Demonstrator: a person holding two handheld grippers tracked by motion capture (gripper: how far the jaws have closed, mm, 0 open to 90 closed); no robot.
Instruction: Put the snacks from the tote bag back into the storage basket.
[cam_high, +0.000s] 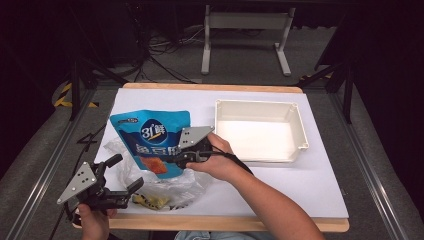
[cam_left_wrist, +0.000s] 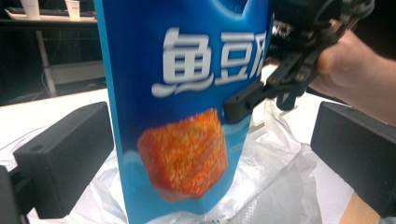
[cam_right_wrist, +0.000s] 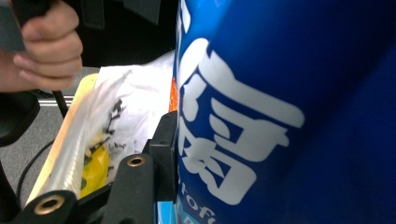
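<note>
While it stands upright over the left half of the worktop (cam_high: 320, 190), the glossy blue foil snack pouch (cam_high: 152, 142) with white lettering and an orange cube print is pinched at its right edge by the right gripper (cam_high: 172, 159), jaws clenched on it. Beneath lies a crinkled clear plastic bag (cam_high: 172, 187) with yellow contents. Near the front edge, the left gripper (cam_high: 127, 175) hangs with jaws released. Farther right sits a rectangular white plastic tray (cam_high: 300, 125).
</note>
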